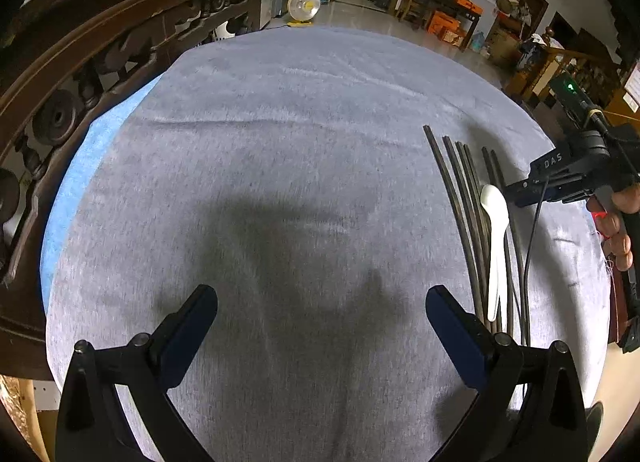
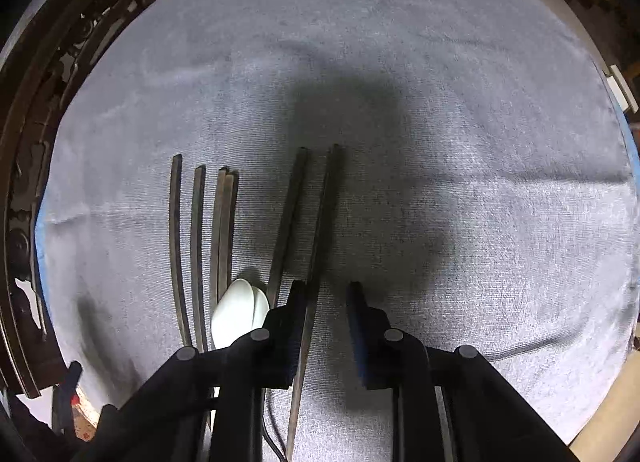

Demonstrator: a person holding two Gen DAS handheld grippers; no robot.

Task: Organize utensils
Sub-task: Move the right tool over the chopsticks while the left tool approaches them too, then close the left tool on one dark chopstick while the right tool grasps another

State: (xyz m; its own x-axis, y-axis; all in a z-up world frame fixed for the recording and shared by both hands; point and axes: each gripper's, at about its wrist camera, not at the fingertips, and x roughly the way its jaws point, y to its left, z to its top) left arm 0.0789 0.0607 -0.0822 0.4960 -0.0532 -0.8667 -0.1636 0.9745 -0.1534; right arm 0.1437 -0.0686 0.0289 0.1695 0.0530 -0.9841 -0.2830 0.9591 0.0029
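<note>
Several dark chopsticks (image 1: 468, 214) lie side by side on the grey cloth (image 1: 280, 142) at the right, and a white spoon (image 1: 496, 230) rests on top of them. My left gripper (image 1: 320, 298) hovers open over bare cloth to their left, holding nothing. In the right wrist view, my right gripper (image 2: 326, 288) points down over the chopsticks (image 2: 198, 242). Its jaws stand narrowly apart, and one chopstick (image 2: 320, 242) runs between them along the left finger (image 2: 298, 302) without being pinched. The spoon (image 2: 236, 314) lies just left of that finger. The right gripper (image 1: 514, 192) also shows from the side.
A carved dark wooden piece of furniture (image 1: 100, 42) stands close along the table's left side. A blue cloth (image 1: 80, 166) shows under the grey one there. A hand (image 1: 616, 230) holds the right gripper, and a black cable (image 1: 532, 230) hangs from it. The table's rim curves round on the right.
</note>
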